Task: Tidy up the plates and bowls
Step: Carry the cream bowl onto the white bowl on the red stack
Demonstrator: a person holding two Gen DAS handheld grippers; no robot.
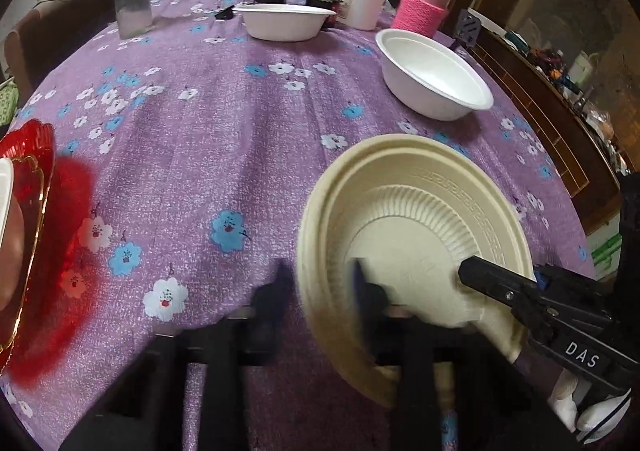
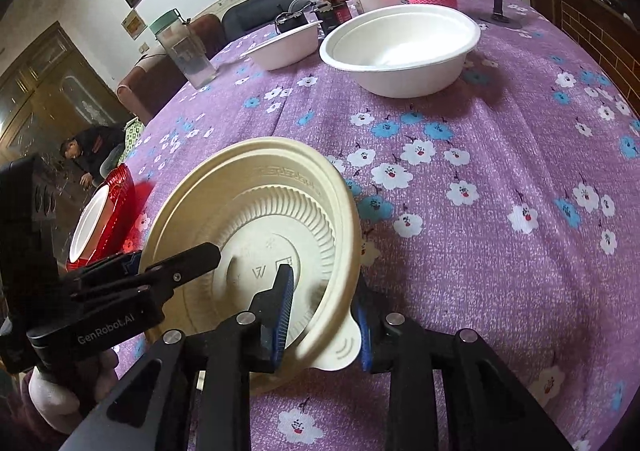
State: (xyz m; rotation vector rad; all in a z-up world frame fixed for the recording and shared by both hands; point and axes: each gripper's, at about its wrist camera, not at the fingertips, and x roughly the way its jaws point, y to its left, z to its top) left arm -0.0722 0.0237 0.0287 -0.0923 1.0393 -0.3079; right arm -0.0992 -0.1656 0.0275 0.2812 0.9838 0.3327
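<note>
Your cream plate (image 2: 256,219), ribbed around its well with a key-pattern rim and a small tab, sits tilted over the purple floral surface (image 2: 480,251) at 6 o'clock. Your left gripper (image 1: 320,287) has its jaws clenched across the plate's near rim; your right gripper (image 2: 324,315) straddles the rim by the tab, whether its pads press, you cannot tell. White bowls (image 2: 400,51) stand at 12 o'clock.

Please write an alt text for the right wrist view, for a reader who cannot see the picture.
Two grippers grip one cream plastic plate, tilted over a purple floral tablecloth: the right gripper pinches its near rim, the left gripper reaches in from the left. Behind stand two white bowls, and a red dish at left.
</note>
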